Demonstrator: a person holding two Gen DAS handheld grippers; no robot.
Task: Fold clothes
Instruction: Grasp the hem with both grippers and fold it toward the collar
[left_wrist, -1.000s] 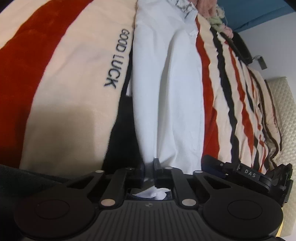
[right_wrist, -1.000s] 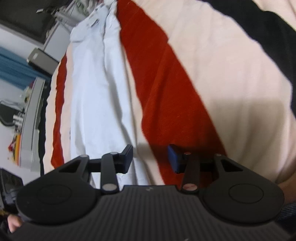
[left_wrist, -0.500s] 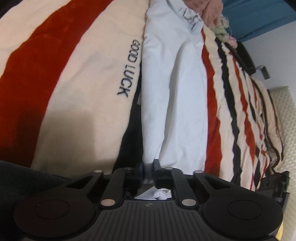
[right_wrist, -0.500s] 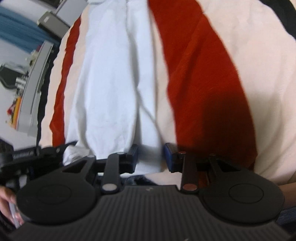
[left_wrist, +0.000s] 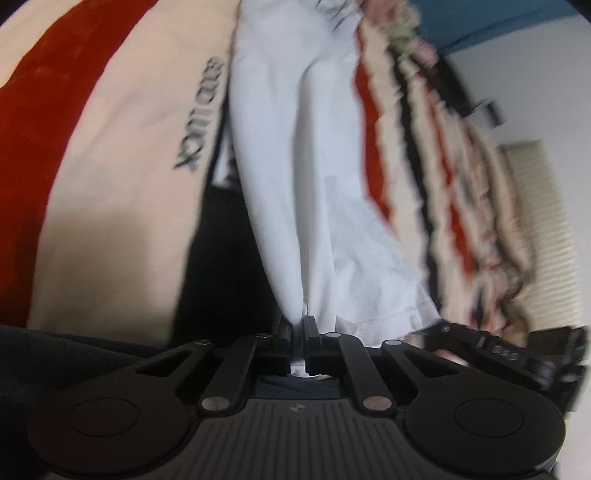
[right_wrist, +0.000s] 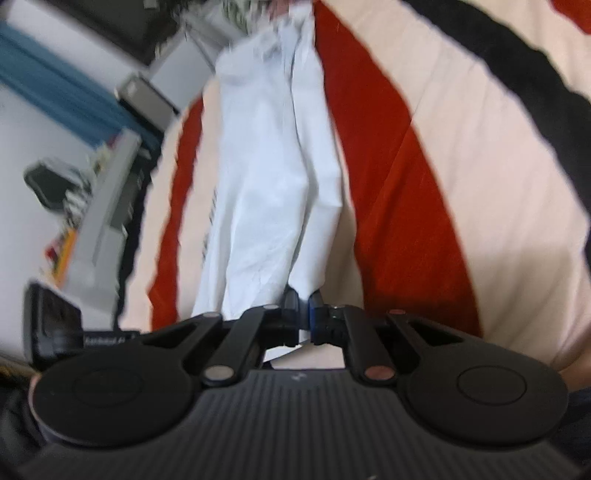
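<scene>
Left wrist view, bottom centre: left gripper (left_wrist: 298, 325) clenching its jaws on a bunched bit of the white garment (left_wrist: 295, 155), cloth pinched between the two black pads and poking out behind them toward the camera. Running up the middle of the frame from that pinch: the garment stretching as a long pale strip, creasing lengthwise, widening toward lower right into a hemmed edge. Lying on the striped blanket (left_wrist: 122, 192), cream with red and black bands, covering a bed. Just left of the garment, upper centre-left: dark lettering (left_wrist: 201, 114) reading sideways on a cream band, blurring. Lower right edge: the other black tool showing in part. Far upper right: blue wall band and a pale quilted headboard (left_wrist: 546, 229), both smearing with motion.

Right wrist view, bottom centre: right gripper (right_wrist: 303, 308) also clamping tight on the white garment (right_wrist: 269, 177), a fold of cloth caught between the pads, one pad showing blue. Rising from the jaws toward top centre: the garment narrowing, crumpling near the pinch. Resting on the same striped blanket (right_wrist: 436, 155), a broad red band just right of the cloth, a black band arcing across upper right. Far left edge: grey furniture (right_wrist: 99, 221) and blue curtain (right_wrist: 55, 88), blurring; details not telling.
</scene>
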